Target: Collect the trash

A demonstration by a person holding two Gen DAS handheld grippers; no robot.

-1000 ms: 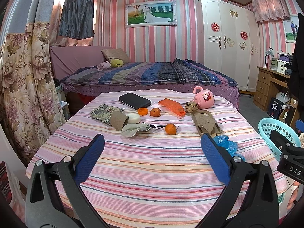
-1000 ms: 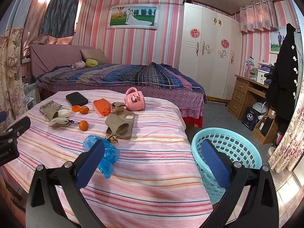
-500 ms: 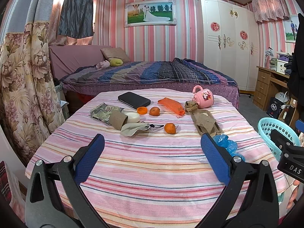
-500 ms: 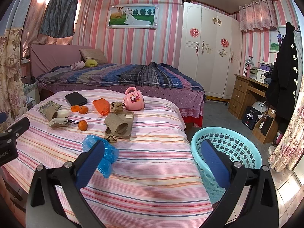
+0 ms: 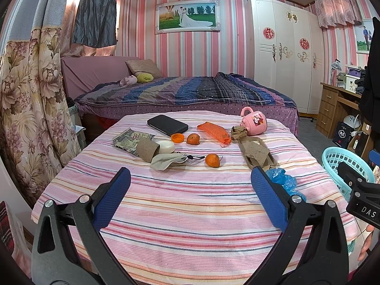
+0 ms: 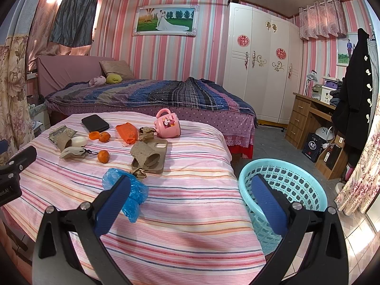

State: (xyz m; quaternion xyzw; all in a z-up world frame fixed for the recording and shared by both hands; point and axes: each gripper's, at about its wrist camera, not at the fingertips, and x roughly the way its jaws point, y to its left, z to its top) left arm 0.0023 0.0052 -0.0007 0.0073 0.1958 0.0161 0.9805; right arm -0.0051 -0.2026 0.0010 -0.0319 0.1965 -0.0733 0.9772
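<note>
Striped pink cloth covers the table (image 5: 190, 213) in front of me. My left gripper (image 5: 191, 194) hovers over its near edge with the blue pads spread wide and nothing between them. My right gripper (image 6: 190, 197) is likewise spread and empty; one pad sits over the table's right side, the other over the turquoise basket (image 6: 296, 178), which stands on the floor just beside the table.

Trash positions, left wrist view:
- Crumpled blue plastic bag (image 5: 283, 180): near the right edge of the table, just beside my left gripper's right pad.
- Cardboard tube (image 5: 147, 149): left of centre, lying on a printed wrapper (image 5: 129, 137) and touching a white oval object (image 5: 166, 146).
- Second flattened cardboard piece (image 5: 256, 152): resting on a tan phone case (image 5: 268, 159).
- Orange mesh bag (image 5: 213, 131): toward the far side, near a tipped pink mug (image 5: 255, 124).
- Orange bottle cap (image 5: 177, 138): just beside one tangerine (image 5: 193, 139).

A second tangerine (image 5: 212, 160) lies near a grey drawstring pouch (image 5: 166, 161). A black phone (image 5: 167, 124) lies at the far left.
</note>
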